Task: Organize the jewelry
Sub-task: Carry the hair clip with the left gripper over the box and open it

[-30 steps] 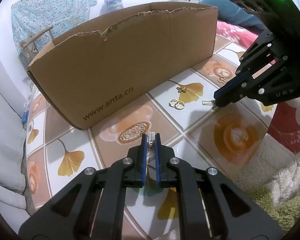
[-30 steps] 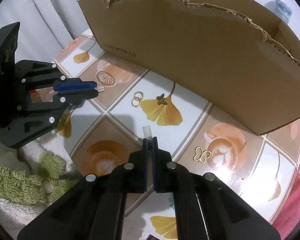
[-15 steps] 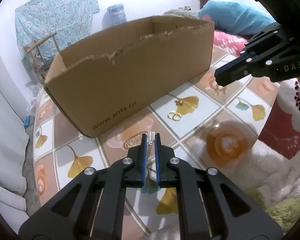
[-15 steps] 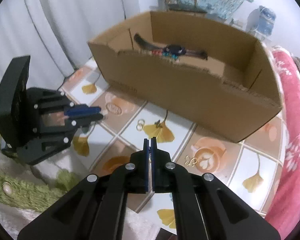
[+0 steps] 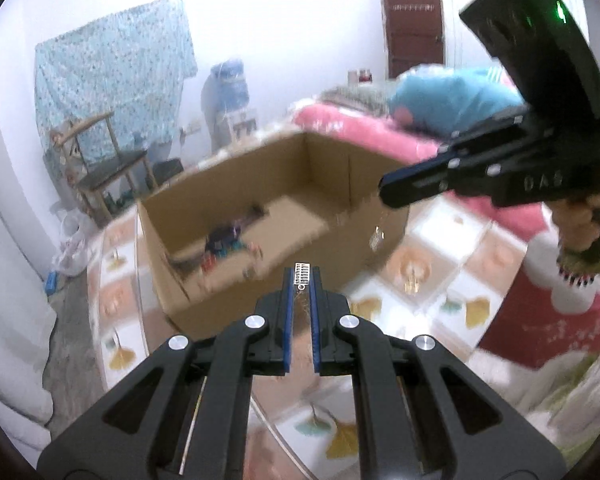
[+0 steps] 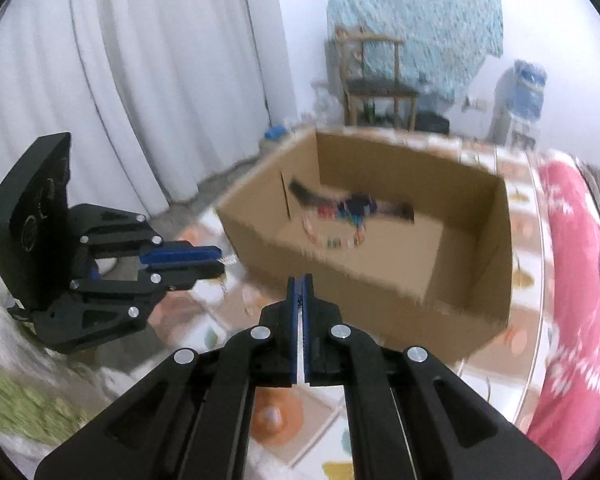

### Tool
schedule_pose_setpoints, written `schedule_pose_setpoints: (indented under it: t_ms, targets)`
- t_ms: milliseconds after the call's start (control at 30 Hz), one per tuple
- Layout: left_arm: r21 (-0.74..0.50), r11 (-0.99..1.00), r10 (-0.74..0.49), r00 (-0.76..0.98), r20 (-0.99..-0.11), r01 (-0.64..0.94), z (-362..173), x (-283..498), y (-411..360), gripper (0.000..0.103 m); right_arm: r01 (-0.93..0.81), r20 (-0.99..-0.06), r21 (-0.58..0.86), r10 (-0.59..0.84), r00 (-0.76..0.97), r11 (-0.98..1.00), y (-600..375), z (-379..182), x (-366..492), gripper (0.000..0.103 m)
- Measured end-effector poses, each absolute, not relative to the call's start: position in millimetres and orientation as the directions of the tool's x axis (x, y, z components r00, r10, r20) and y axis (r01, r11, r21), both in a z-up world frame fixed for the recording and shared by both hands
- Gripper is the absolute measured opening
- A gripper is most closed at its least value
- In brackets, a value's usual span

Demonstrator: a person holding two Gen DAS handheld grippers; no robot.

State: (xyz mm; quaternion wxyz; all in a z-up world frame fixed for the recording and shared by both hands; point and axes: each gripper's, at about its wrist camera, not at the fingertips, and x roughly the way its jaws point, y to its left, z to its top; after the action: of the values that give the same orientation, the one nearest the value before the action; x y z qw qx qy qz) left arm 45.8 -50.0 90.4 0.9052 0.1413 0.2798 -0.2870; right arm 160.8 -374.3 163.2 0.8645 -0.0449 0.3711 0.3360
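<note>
The left hand-held gripper (image 5: 302, 276) is clenched on a small silver earring (image 5: 302, 273), held above the desk (image 5: 452, 276) before the open box (image 5: 236, 280). The right hand-held gripper (image 6: 300, 284) is clamped on another earring (image 5: 376, 238), dangling beside the box's corner. A beaded piece (image 6: 348, 210) lies inside the box.
</note>
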Motion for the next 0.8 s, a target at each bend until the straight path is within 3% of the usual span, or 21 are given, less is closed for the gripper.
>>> schedule_pose_setpoints:
  t_ms: [233,567,800]
  targets:
    - [0.105,0.782,-0.476,0.698,-0.535,0.614,129,88,-56,0.007,-0.640,-0.594,0.187,0.604,0.531,0.746,-375,189,200,0.002]
    - [0.028,0.706,-0.476,0.504,-0.721,0.707,102,194,-111,0.007,-0.581,-0.685,0.244,0.562,0.463,0.776,-388,156,297,0.002]
    - [-0.089,0.715,-0.436,0.342,-0.833,0.694,73,269,-140,0.007,-0.552,-0.745,0.212,0.499,0.443,0.806,-393,139,357,0.002]
